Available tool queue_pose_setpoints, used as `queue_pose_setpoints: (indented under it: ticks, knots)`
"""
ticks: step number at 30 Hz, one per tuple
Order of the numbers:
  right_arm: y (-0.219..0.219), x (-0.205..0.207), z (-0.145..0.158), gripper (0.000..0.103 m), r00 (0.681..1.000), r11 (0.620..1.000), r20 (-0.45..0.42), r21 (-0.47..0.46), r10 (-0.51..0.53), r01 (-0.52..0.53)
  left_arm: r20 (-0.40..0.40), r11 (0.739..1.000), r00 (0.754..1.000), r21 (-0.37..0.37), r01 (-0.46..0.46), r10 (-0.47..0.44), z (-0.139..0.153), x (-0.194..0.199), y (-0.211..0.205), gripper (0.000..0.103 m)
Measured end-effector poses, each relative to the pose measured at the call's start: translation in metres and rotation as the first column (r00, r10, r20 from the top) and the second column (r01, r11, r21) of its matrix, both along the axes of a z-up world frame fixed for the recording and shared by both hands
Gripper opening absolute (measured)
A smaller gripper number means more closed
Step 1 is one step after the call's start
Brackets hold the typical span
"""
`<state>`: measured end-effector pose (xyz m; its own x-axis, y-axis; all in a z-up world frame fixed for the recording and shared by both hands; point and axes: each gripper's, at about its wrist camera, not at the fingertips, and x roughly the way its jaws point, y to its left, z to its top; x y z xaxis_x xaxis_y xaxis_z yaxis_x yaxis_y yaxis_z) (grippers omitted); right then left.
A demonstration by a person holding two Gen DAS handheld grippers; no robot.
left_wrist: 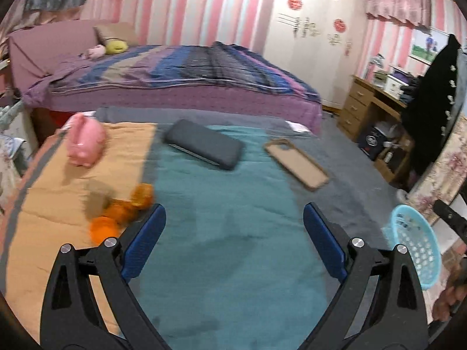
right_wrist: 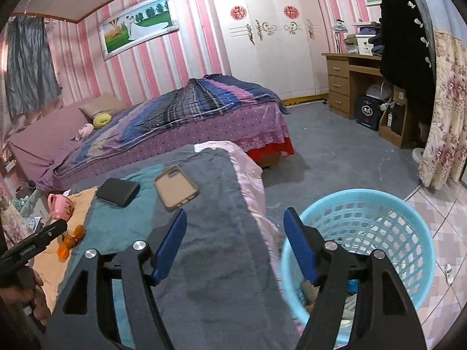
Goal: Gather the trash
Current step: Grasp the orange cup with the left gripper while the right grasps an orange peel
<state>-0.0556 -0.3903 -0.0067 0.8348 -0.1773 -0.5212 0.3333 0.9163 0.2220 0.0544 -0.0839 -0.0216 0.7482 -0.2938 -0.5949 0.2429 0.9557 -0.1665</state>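
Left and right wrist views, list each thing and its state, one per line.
Left tongs: open, empty.
Right tongs: open, empty.
Blue basket: upright on floor, some trash inside.
Orange peels: loose on the blanket.
Phone case: empty, lying flat.
Pink piggy bank: upright.

Your trash was that little pile of orange peel (left_wrist: 122,215), a few curled bits clumped together on the orange towel (left_wrist: 73,218), kinda blurry in the left view. Your light blue mesh basket (right_wrist: 376,233) sat upright on the floor just off the bed's edge, some scraps already inside.
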Motion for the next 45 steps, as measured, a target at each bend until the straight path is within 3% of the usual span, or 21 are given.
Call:
queue_pose_setpoints:
  ticks: [10,16,27,30,33,34,36,40,45]
  knots:
    - [0.08,0.04,-0.002,0.069,0.989,0.989,-0.023,-0.022,0.147,-0.147,-0.027,0.99,0.995,0.105,-0.091,0.095,-0.023,0.009,0.077,0.092]
    - [0.132,0.07,-0.009,0.069,0.972,0.972,-0.052,-0.046,0.23,-0.233,-0.076,0.984,0.988,0.124,-0.127,0.137,-0.047,0.014,0.125,0.092]
    - [0.212,0.103,-0.025,0.069,0.934,0.932,-0.113,-0.089,0.34,-0.35,-0.144,0.988,0.983,0.12,-0.097,0.114,-0.074,0.039,0.127,0.091]
    - [0.225,0.112,-0.032,0.069,0.923,0.924,-0.135,-0.088,0.359,-0.372,-0.18,0.988,0.977,0.115,-0.099,0.119,-0.083,0.05,0.126,0.081]
    - [0.232,0.121,-0.04,0.069,0.906,0.915,-0.159,-0.039,0.392,-0.403,-0.197,0.986,0.974,0.148,-0.084,0.112,-0.092,0.057,0.123,0.054]
    - [0.234,0.124,-0.042,0.069,0.901,0.912,-0.164,-0.028,0.401,-0.41,-0.191,0.984,0.975,0.158,-0.087,0.117,-0.092,0.057,0.124,0.039]
    - [0.241,0.131,-0.047,0.069,0.892,0.904,-0.177,-0.029,0.416,-0.427,-0.195,0.99,0.974,0.104,-0.097,0.116,-0.086,0.056,0.136,0.039]
    - [0.261,0.143,-0.055,0.069,0.876,0.886,-0.189,-0.05,0.445,-0.461,-0.138,0.986,0.979,0.095,-0.138,0.151,-0.069,0.047,0.157,0.039]
    - [0.278,0.161,-0.063,0.069,0.868,0.882,-0.182,-0.012,0.462,-0.471,-0.088,0.97,0.967,0.06,-0.236,0.241,-0.056,0.044,0.187,0.039]
